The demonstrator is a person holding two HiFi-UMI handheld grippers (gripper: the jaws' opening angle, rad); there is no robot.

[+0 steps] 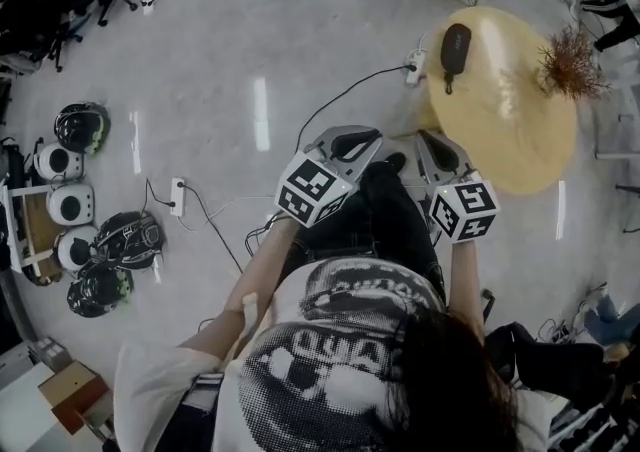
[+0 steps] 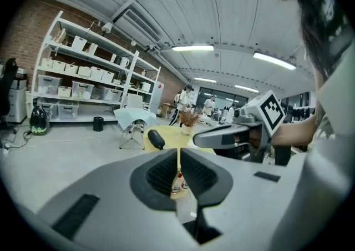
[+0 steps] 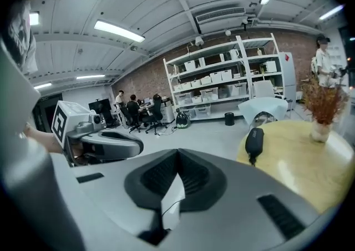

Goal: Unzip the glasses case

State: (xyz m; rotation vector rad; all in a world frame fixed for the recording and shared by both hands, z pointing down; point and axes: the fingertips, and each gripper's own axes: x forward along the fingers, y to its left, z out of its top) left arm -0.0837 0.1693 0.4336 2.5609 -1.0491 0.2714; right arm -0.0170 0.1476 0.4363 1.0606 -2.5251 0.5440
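Observation:
A black zipped glasses case lies on the near left part of a round yellow table; it also shows as the case and as the case. My left gripper and right gripper hang side by side in the air short of the table edge, apart from the case. The left gripper has its pads together with nothing between them. The right gripper is shut too, and empty. Each gripper sees the other: the right gripper and the left gripper.
A vase of dried plant stands on the table's far right. A power strip and cable lie on the floor by the table. Helmets sit on the floor at left. White shelving and a covered chair stand beyond.

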